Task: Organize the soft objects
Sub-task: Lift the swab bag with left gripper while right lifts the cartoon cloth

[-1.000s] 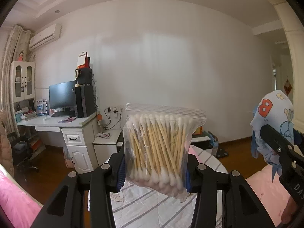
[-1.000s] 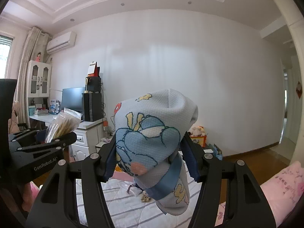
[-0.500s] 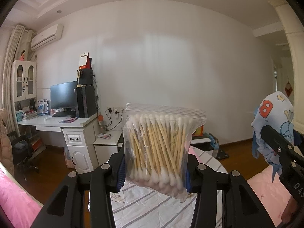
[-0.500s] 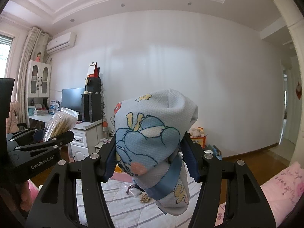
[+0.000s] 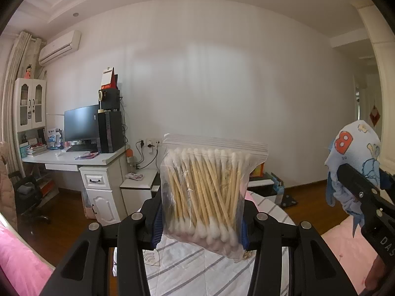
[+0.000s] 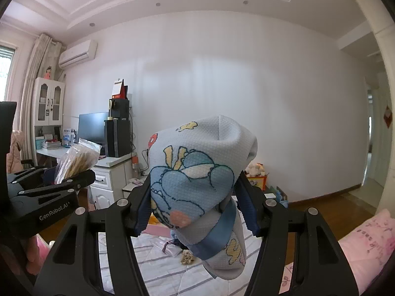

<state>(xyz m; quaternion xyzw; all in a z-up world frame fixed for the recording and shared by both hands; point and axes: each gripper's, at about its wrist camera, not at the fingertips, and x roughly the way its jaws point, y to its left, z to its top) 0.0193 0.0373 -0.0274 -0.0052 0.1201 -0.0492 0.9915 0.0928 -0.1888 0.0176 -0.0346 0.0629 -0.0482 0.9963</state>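
Observation:
My left gripper [image 5: 200, 224] is shut on a clear zip bag of cotton swabs [image 5: 207, 192], held upright above a striped sheet [image 5: 187, 268]. In the right wrist view that bag of swabs [image 6: 76, 160] and the left gripper [image 6: 61, 185] show at the left edge. My right gripper [image 6: 195, 207] is shut on a bunched light-blue cartoon-print cloth [image 6: 197, 182] with a blue trim band, which hangs below the jaws. The same cloth [image 5: 353, 162] appears at the right of the left wrist view, with the right gripper's finger [image 5: 358, 185] across it.
Small items, a clear packet [image 6: 170, 246] and a beige scrunchie [image 6: 186, 259], lie on the striped sheet [image 6: 158, 271]. Pink bedding [image 6: 363, 244] lies to the right. A white desk [image 5: 74, 160] with a monitor stands at the left wall, with a dark chair [image 5: 27, 197] beside it.

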